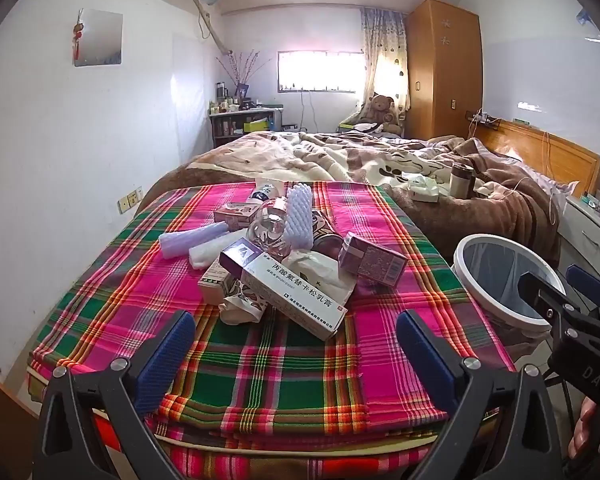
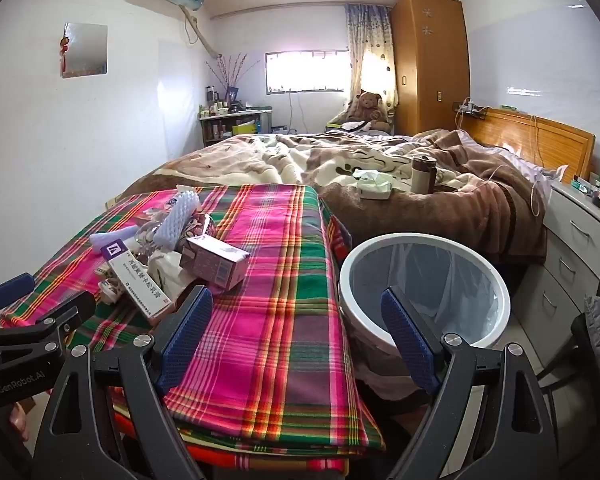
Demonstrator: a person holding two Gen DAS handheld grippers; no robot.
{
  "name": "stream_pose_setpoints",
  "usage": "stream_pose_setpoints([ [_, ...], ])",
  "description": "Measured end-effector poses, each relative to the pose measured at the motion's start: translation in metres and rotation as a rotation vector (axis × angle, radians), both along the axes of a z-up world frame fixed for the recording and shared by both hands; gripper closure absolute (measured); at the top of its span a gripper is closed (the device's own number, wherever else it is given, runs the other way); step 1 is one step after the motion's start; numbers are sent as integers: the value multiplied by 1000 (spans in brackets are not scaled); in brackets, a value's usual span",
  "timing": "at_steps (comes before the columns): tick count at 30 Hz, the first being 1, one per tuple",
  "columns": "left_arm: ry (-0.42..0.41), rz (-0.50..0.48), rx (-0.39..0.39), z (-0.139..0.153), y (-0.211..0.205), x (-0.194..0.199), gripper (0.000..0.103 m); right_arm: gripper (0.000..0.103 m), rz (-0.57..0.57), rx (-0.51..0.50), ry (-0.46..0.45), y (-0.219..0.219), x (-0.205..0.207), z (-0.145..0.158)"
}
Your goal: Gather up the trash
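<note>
- Trash point(image 1: 276, 256) lies heaped on a plaid cloth point(image 1: 284, 364) spread over the near end of a table, with a rumpled bed point(image 1: 340, 160) beyond it.
- In the heap, a long white and purple carton point(image 1: 288, 292) lies nearest, tilted across crumpled tissue point(image 1: 320, 276).
- A smaller purple box point(image 1: 370, 260) sits just to the right of the carton; a clear plastic bottle point(image 1: 270, 226) and a knobbly lilac foam sleeve point(image 1: 299, 216) lie behind it.
- Two rolled foam pieces point(image 1: 196, 242) rest at the left edge of the heap.
- The left gripper point(image 1: 296, 344) hangs above the cloth near the carton, its blue pads spread wide with nothing between them.
- The right gripper point(image 2: 296, 332) hangs over the cloth's right edge, its pads likewise wide apart and empty.
- A white-rimmed bin point(image 2: 420, 292) with a clear liner stands on the floor just right of the table, near the bed.
</note>
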State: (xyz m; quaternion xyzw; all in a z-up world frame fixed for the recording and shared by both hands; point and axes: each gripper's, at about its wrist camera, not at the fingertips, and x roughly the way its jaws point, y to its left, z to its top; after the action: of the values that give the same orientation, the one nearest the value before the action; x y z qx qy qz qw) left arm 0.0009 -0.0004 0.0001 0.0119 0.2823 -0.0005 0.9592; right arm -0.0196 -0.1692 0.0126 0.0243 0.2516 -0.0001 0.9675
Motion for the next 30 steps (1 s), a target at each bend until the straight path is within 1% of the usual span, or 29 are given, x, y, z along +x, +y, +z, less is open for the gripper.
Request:
stream_pose_setpoints([
  [7, -6, -3, 4, -2, -5, 6, 1, 15, 1, -2, 6, 1, 0, 0],
  [8, -6, -4, 4, 4, -8, 1, 1, 15, 0, -4, 5, 1, 0, 0],
  [13, -8, -3, 3, 4, -13, 6, 1, 15, -3, -3, 2, 0, 3, 1],
  [15, -13, -2, -9, 5, -2, 0, 1, 15, -3, -4, 2, -1, 4, 0],
  [16, -13, -2, -9, 5, -3, 1, 1, 15, -2, -4, -2, -5, -3, -1],
  [19, -14, -1, -14, 4, -1, 1, 1, 15, 0, -7, -1, 2, 0, 1],
  [30, -14, 1, -16, 5, 0, 1, 1, 15, -4, -18, -3, 2, 0, 3],
])
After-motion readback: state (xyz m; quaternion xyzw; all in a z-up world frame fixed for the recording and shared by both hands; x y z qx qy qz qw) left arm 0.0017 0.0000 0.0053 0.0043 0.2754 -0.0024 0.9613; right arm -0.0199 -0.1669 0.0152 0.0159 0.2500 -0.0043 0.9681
